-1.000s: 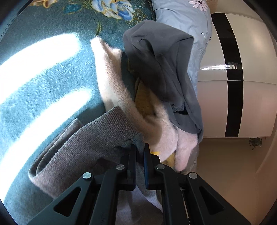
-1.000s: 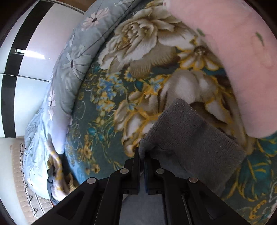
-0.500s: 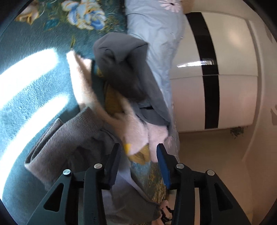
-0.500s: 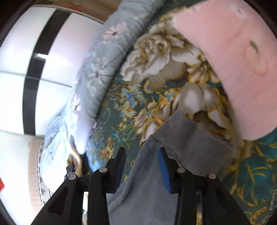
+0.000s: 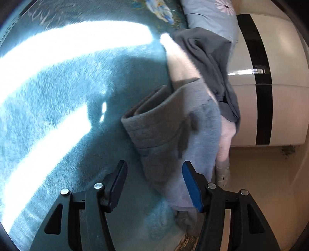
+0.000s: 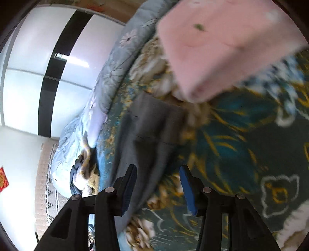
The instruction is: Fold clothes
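Comparing with a second ago, both grippers, then pinched shut on the grey knit garment, now have their jaws spread wide and hold nothing. The left gripper [image 5: 154, 171] hangs above the teal plush blanket [image 5: 63, 108], its fingers pointing along the bed toward the white wardrobe with a black stripe [image 5: 264, 81]; the grey knit sweater [image 5: 164, 127] has dropped from its grasp and now lies folded on the blanket, a doubled cuff end turned toward the sunlit part and the paler grey body running back between and under the fingertips, close to the bed's wardrobe-side edge. Beyond it along that edge sits a heap of other clothes: a cream fuzzy garment [image 5: 181, 63] with a dark grey garment [image 5: 210, 58] draped over it, and a pale pink piece [image 5: 227, 133] hanging off the side. A light blue floral quilt [image 5: 212, 17] lies at the far corner. The right gripper [image 6: 158, 177], equally parted, is tilted over the floral-patterned part of the blanket [image 6: 241, 139]; the same sweater [image 6: 148, 123] stretches from between its fingers out across the flowers, blurred by motion. A pink pillow [image 6: 218, 44] fills the upper part of this view, its corner just beyond the sweater's far end, and whether they touch cannot be told. The blue quilt [image 6: 115, 71] is bunched along the left edge of the bed, with more crumpled clothing [image 6: 85, 166] at its lower end.
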`<state>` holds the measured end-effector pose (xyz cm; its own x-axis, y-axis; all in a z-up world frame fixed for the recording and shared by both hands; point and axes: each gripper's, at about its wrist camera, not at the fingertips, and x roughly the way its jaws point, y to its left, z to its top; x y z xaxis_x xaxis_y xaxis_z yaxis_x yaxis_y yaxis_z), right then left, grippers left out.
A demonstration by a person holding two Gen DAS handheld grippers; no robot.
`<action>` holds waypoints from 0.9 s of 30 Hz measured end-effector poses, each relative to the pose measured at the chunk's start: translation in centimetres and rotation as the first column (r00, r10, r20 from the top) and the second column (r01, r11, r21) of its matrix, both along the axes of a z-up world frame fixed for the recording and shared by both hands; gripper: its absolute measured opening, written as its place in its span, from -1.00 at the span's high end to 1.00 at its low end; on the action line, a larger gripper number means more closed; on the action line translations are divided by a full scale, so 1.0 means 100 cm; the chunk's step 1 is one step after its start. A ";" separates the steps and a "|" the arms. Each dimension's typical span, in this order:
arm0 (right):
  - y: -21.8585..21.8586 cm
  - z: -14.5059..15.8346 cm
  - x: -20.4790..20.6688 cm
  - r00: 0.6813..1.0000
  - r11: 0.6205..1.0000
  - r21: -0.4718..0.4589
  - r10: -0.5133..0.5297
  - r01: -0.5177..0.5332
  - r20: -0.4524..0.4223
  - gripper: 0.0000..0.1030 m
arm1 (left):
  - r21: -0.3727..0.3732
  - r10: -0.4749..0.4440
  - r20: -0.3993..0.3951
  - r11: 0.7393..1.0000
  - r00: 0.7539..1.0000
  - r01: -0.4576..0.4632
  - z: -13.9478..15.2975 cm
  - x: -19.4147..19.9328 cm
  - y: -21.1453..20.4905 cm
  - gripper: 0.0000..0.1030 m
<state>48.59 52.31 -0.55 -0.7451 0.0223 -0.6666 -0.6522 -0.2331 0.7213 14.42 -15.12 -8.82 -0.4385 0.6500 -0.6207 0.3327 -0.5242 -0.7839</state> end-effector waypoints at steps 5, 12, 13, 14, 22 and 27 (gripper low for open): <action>-0.002 -0.020 0.015 0.999 0.999 -0.023 -0.040 0.040 -0.015 -0.14 | -0.034 0.017 -0.047 0.999 0.999 -0.018 -0.002 -0.017 0.014 -0.14; 0.007 -0.028 -0.013 0.992 0.997 -0.020 -0.075 0.074 -0.106 -0.32 | -0.027 0.037 -0.091 0.999 0.995 -0.040 -0.008 -0.027 0.017 -0.14; 0.008 -0.030 -0.017 0.990 0.997 -0.020 -0.080 0.079 -0.118 -0.41 | -0.017 0.042 -0.098 0.999 0.994 -0.044 -0.008 -0.028 0.017 -0.14; 0.010 -0.031 -0.021 0.988 0.996 -0.019 -0.085 0.083 -0.131 -0.41 | -0.004 0.048 -0.105 0.999 0.993 -0.049 -0.009 -0.029 0.017 -0.14; 0.015 -0.020 -0.044 0.988 0.995 0.019 -0.098 0.100 -0.117 -0.35 | 0.008 0.078 -0.120 0.997 0.990 -0.078 -0.012 -0.037 0.018 0.13; 0.016 -0.008 -0.056 0.992 0.993 0.054 -0.099 0.103 -0.077 0.41 | 0.033 0.151 -0.042 0.988 0.988 -0.150 -0.022 -0.034 0.005 0.60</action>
<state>42.99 53.94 -1.31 -0.7843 0.1368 -0.6051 -0.6199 -0.2109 0.7558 11.05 -14.59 -10.97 -0.5591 0.5923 -0.5801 0.3707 -0.4472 -0.8140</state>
